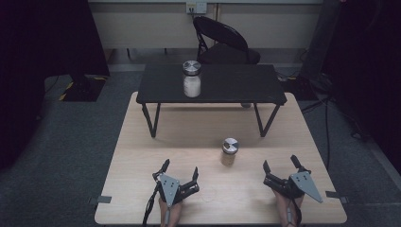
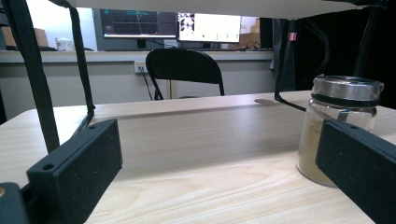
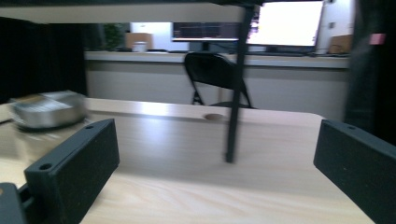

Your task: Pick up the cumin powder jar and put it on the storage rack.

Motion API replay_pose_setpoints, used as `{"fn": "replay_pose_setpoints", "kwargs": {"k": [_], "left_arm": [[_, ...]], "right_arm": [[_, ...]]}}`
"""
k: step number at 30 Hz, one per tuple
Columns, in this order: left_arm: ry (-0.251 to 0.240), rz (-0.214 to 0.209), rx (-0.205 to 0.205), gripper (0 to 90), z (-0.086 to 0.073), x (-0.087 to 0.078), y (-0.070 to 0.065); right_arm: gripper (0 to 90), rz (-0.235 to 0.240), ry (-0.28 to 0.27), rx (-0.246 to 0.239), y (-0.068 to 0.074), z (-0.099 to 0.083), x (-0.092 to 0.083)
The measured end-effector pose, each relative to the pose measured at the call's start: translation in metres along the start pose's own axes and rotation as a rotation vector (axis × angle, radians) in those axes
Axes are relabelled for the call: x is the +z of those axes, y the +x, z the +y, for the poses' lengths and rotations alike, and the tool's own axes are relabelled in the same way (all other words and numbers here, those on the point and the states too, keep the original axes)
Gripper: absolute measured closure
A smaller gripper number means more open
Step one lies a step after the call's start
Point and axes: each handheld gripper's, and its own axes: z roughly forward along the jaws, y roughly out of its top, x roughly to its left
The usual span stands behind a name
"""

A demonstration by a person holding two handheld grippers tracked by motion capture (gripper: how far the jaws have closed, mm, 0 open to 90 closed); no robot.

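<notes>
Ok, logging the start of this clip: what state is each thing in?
Left claw: open, empty, low over the table.
Right claw: open, empty.
Brown-filled jar: upright on the wooden table, lid on, untouched.
White-filled jar: upright on the black stand, lid on.

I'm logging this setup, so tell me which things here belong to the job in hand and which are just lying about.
In the job:
- small jar of tan powder, on the wooden table between both grippers
- left gripper, open
- right gripper, open

Lying about, as far as I can tell:
- tall jar of white powder on the black stand
- folding chair
</notes>
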Motion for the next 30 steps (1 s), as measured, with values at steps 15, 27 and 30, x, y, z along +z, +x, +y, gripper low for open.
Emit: {"fn": "replay_pose_setpoints", "kwargs": {"k": [15, 27, 30], "left_arm": [[0.001, 0.006, 0.001, 0.0, 0.0, 0.0, -0.001], [0.0, 0.006, 0.001, 0.0, 0.0, 0.0, -0.001], [0.001, 0.01, 0.001, 0.0, 0.0, 0.0, -0.002]], "right_arm": [[0.0, 0.135, -0.056, -0.043, 0.033, 0.019, 0.029], [0.0, 0.211, -0.008, -0.089, 0.053, 0.024, 0.057], [0.0, 0.211, 0.004, -0.073, 0.055, 0.022, 0.061]]}}
